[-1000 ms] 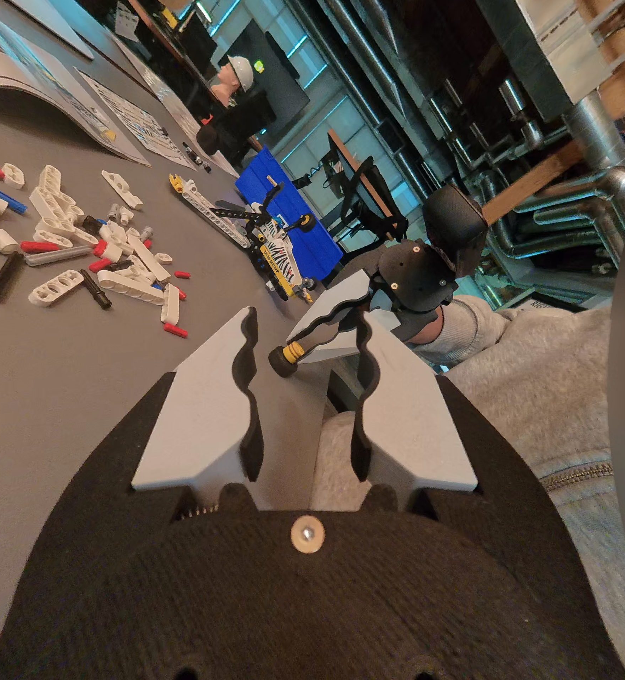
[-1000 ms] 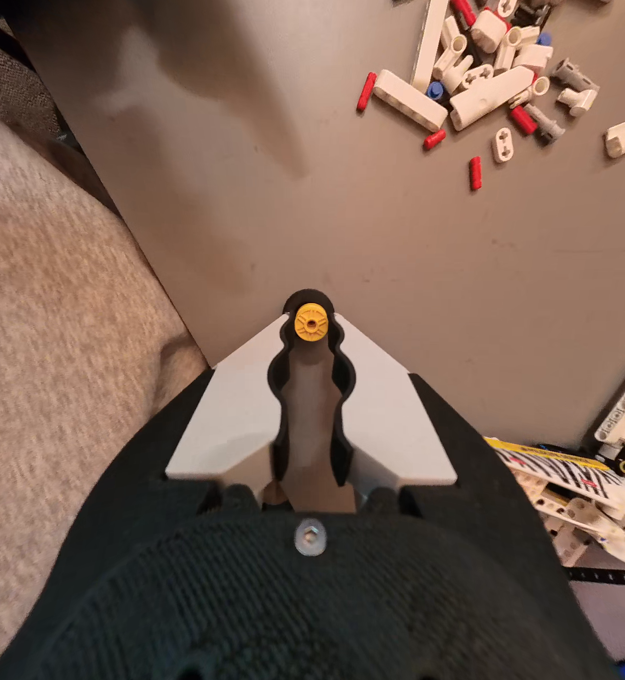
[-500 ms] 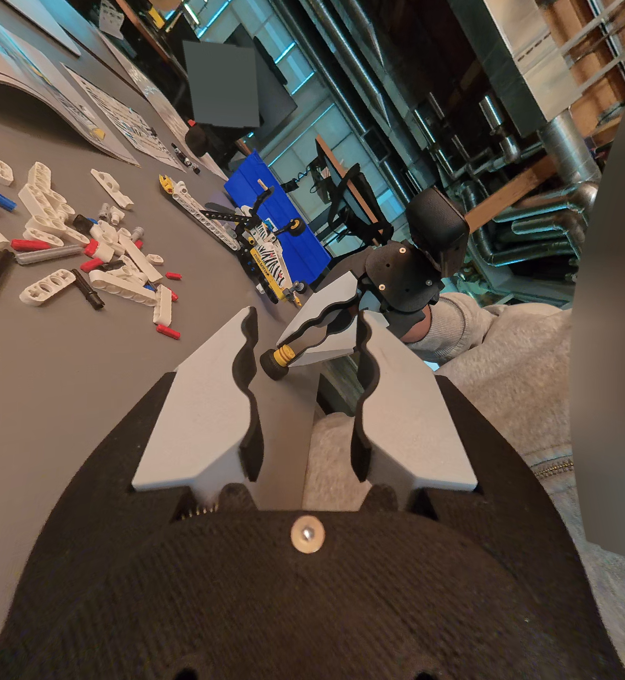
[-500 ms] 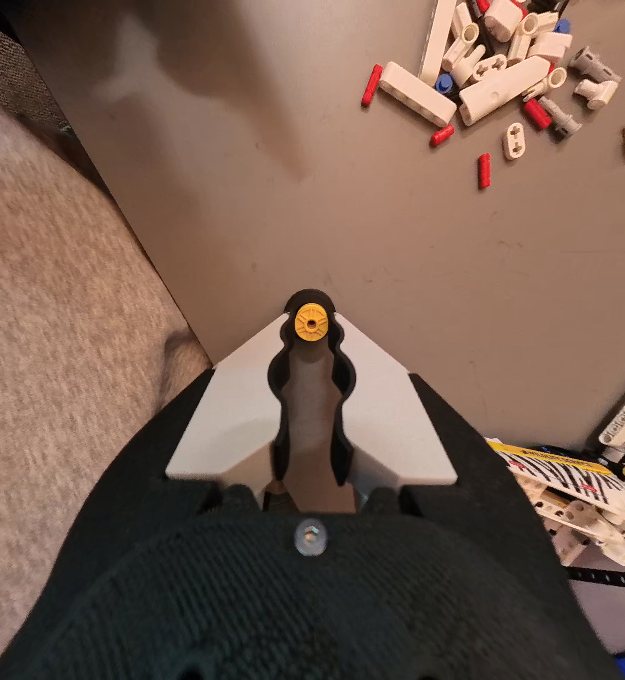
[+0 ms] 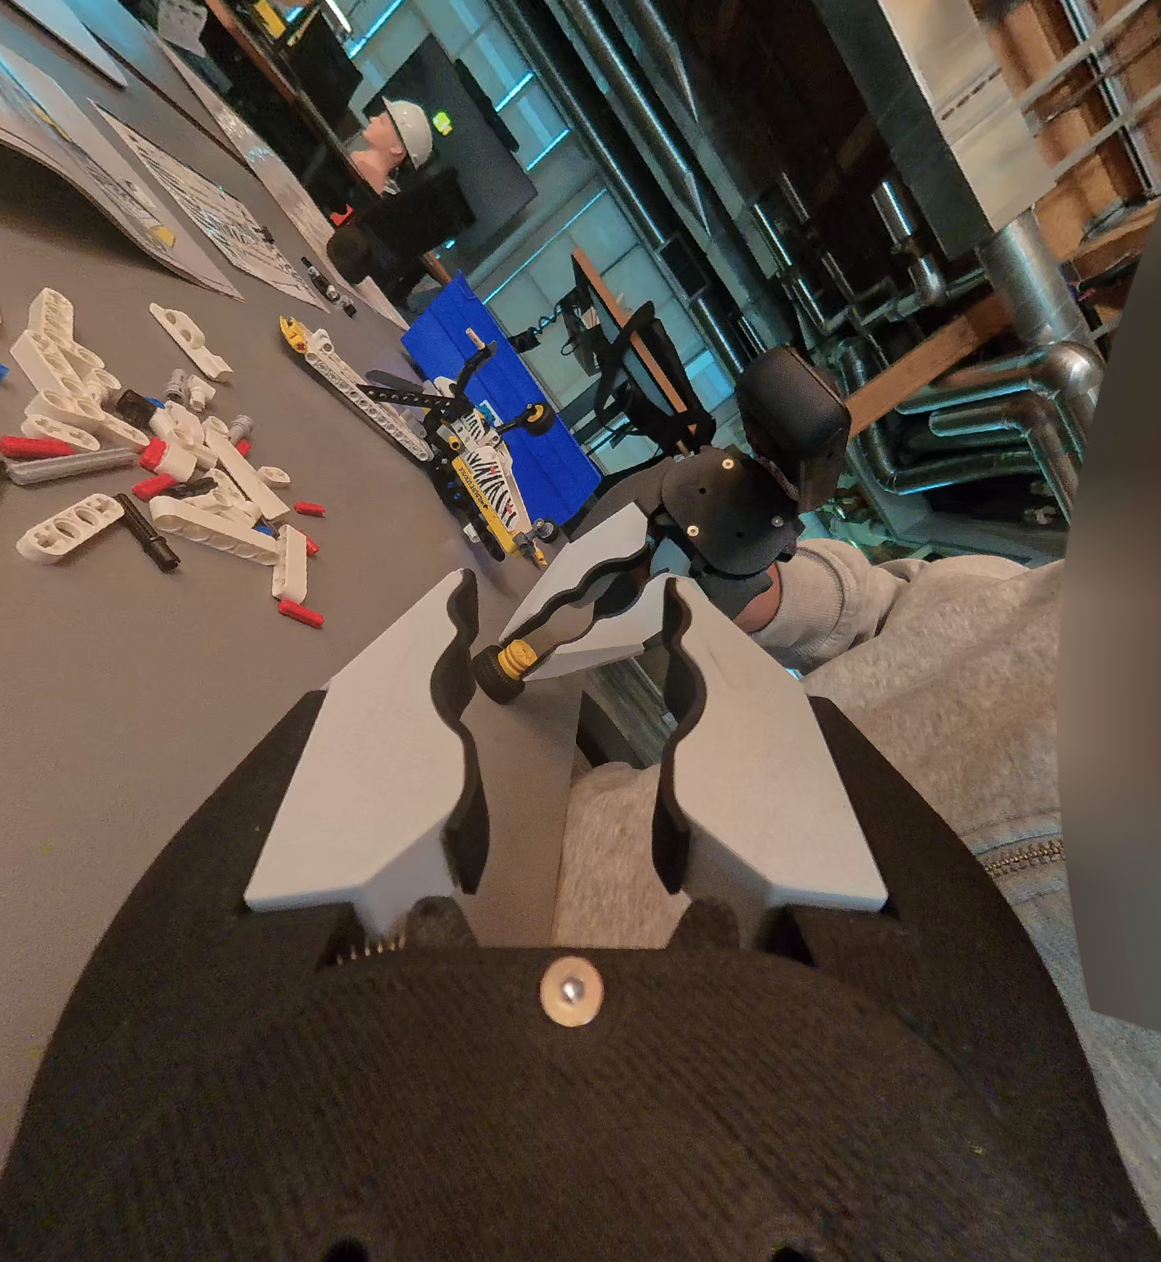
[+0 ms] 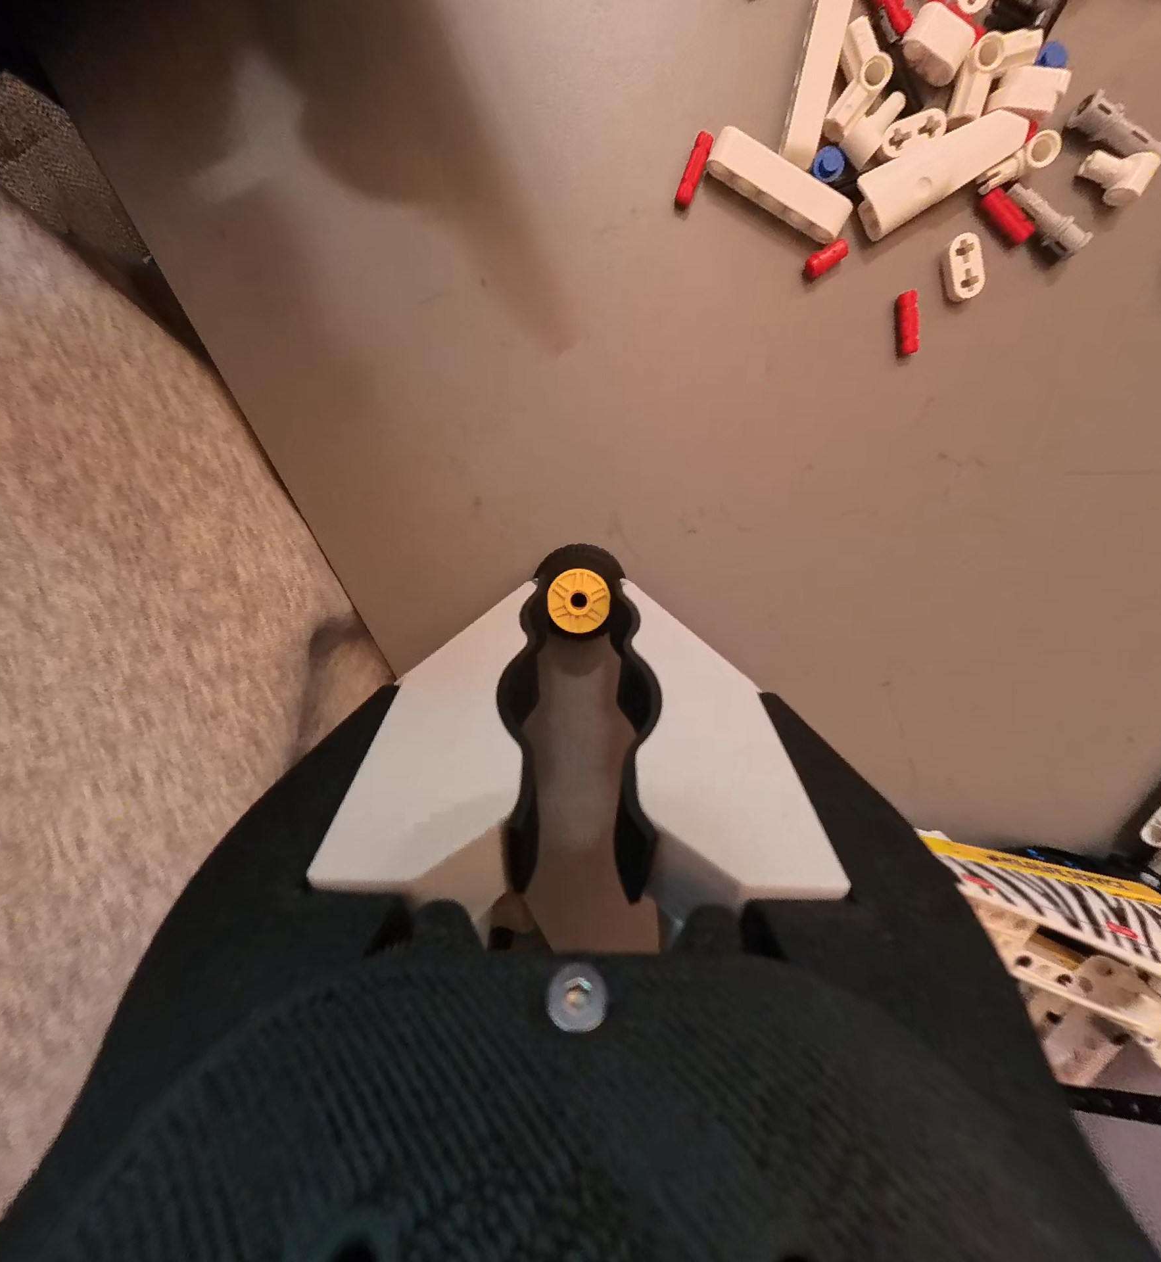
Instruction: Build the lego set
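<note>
Lego parts lie scattered over the grey desk [image 5: 120, 683]: white beams, red pins, grey and black pins and a blue axle form a loose pile [image 5: 154, 471] in the left wrist view, and the same heap of white beams and connectors [image 6: 919, 136] shows at the top right of the right wrist view, with a few red pins [image 6: 907, 321] lying apart from it. A small wheel [image 6: 578, 601] with a yellow hub and black tyre is clamped at the very tips of the right hand-held gripper [image 6: 578, 618], its hub facing the camera, held over the desk close to its near edge. In the left wrist view that wheel [image 5: 506, 669] shows just beside the inner face of one finger of the left hand-held gripper [image 5: 567, 614], whose jaws stand wide apart with nothing between them; whether wheel and finger touch cannot be told. The right hand-held gripper [image 5: 530, 655] reaches in there from the right, held by a person in a grey sleeve [image 5: 905, 649]. A partly built model [image 5: 479, 471] with yellow and zebra-striped panels and a long white beam rests on the desk farther back, and it [image 6: 1076, 956] lies at the lower right of the right wrist view. Printed instruction sheets [image 5: 188, 218] lie at the far left of the desk, and a blue bin [image 5: 496, 410] stands behind the model.
</note>
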### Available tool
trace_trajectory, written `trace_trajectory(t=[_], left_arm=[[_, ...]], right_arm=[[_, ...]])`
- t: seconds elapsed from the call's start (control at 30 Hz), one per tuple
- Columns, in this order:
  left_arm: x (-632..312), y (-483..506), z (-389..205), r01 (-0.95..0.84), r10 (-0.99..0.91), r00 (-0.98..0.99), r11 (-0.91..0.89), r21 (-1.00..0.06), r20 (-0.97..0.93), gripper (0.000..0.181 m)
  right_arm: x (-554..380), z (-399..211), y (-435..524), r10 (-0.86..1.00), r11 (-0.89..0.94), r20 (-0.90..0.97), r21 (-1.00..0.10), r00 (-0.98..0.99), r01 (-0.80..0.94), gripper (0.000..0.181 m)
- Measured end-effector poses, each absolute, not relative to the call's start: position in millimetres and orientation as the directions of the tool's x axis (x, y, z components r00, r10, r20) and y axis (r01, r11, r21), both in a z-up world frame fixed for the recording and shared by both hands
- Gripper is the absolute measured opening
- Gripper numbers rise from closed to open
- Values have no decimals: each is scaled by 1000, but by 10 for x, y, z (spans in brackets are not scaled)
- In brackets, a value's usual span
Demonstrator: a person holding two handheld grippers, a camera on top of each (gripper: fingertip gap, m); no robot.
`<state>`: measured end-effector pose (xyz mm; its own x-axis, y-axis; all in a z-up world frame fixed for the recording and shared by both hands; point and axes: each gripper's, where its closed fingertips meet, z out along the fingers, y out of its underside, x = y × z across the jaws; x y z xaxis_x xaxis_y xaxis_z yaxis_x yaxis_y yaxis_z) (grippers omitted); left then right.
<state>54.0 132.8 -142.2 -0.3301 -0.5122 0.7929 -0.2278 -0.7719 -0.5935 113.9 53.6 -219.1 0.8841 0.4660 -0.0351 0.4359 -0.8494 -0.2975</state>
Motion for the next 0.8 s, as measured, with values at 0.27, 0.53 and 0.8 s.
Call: trace_trajectory(t=[0.27,0.53,0.8], left_arm=[[531,1333,-1412,-230,-499,-339,-778,-584,798,53],[535,1337,-1414,-232,-493,-339,-782,-579,802,53],[535,1328,-1416,-234,-495,-340,-779,-582,800,53]], right_arm=[[1154,-2177,535,433,-849,-33,-352,901,395,17],[1169,-2137,544,400,-860,-67,-374,914,349,17],[1067,-2026,653,280,-889,-225,-427,933,163,17]])
